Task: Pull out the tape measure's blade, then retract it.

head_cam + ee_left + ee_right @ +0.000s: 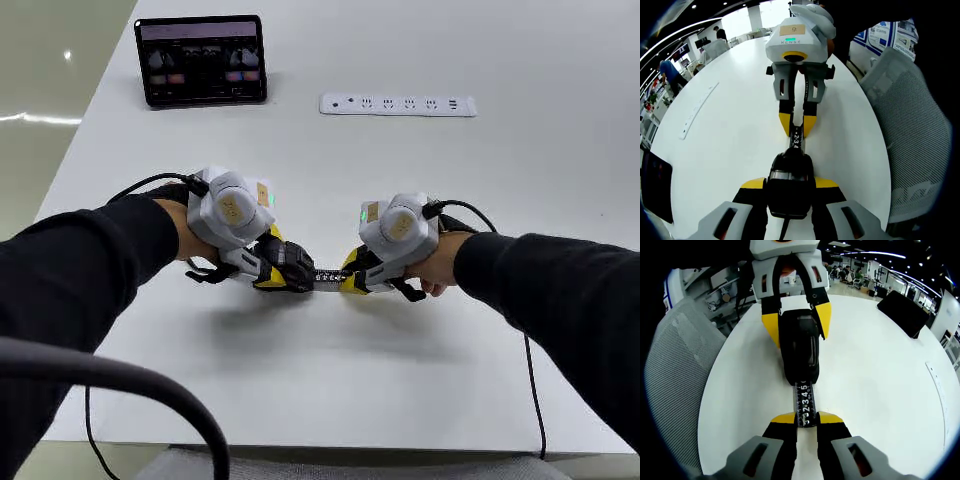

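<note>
Head view looks down; 2 gripper views face closely across blade (804, 410).

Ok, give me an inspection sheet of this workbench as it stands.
Surface: white table, no marks seen.
Job's things: black tape measure held between the grippers, with a short length of blade drawn out.
Clutter: tablet propped at the far left, screen lit; white power strip at the far middle.
Grippers: left hand-held gripper shut on the tape measure; right hand-held gripper shut on the blade.
Cables: a black cable trails from the right hand-held gripper off the near edge; another loops from the left.
Surroundings: grey mesh chair beside the table; open office beyond.
</note>
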A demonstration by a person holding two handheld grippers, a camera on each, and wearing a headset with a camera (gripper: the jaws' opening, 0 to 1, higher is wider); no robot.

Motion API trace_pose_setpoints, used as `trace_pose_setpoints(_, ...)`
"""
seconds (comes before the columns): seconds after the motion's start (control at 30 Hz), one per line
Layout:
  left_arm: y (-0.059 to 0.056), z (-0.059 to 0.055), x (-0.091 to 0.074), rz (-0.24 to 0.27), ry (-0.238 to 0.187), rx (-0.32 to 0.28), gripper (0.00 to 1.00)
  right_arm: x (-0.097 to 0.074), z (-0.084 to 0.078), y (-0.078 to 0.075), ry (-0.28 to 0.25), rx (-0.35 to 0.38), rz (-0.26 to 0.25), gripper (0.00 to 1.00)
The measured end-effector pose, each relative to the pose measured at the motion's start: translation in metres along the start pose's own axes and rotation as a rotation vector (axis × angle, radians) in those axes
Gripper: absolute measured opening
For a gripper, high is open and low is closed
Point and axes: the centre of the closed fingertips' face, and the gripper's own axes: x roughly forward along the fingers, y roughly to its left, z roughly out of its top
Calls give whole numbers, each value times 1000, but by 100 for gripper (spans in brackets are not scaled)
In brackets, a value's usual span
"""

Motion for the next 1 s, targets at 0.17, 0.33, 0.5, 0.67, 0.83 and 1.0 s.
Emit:
trace_pose_setpoints(0.17,0,1,0,1,1,-1,30,-3,-3,0,3,1,-3,9)
trace_pose_setpoints(0.33,0,0,0,4,2,-2,30,-5,-6,-1,9,4,-5,9)
trace_pose_setpoints(0.5,1,0,0,7,-1,-5,30,-7,-10,-3,12,7,-8,9)
trace_pose_setpoints(0.67,0,0,0,7,-1,-6,30,-10,-14,-4,16,10,-10,9)
trace_pose_setpoints(0.83,0,0,0,7,-2,-8,30,-12,-16,-4,18,15,-12,9)
trace_pose_setpoints(1.0,0,0,0,8,-3,-8,30,-14,-19,-5,22,21,-13,9)
